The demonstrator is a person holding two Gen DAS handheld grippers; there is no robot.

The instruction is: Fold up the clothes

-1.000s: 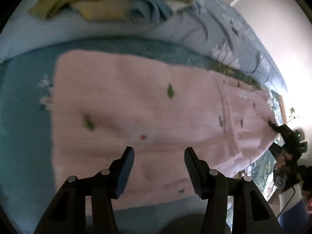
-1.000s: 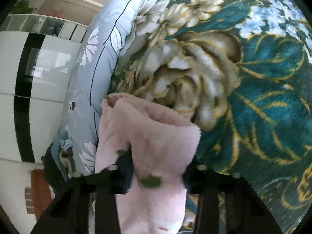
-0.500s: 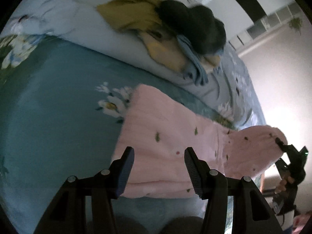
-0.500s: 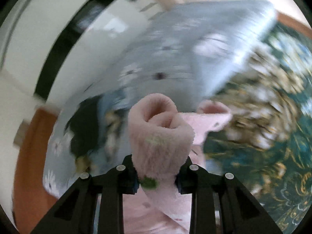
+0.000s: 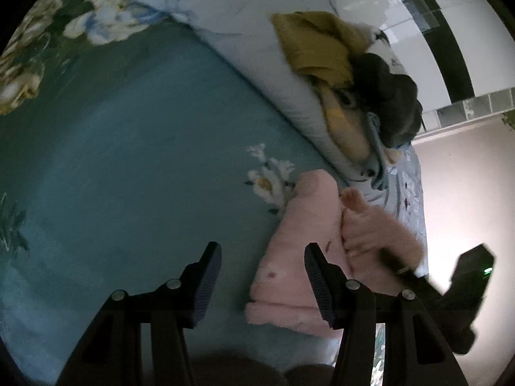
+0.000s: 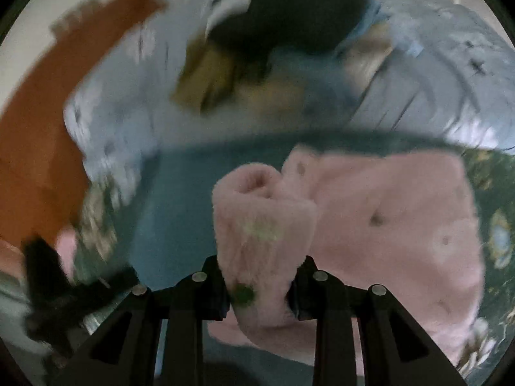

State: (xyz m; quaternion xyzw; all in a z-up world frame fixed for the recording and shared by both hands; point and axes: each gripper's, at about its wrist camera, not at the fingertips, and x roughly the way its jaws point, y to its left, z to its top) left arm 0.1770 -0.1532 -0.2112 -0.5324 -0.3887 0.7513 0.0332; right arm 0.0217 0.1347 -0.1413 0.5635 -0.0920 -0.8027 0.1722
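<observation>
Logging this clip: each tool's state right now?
Left tool: open, holding nothing.
Right tool: closed on the pink fleece garment.

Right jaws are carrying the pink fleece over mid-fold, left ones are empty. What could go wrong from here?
1. The right gripper pinches a thick, bunched roll of the fluffy pink fleece garment; it may slip out or land lumpy.
2. The left gripper is open and holds nothing down, so the lower layer could drag across the teal floral bedspread.
3. The right view is motion-blurred, so edges may misalign.
</observation>
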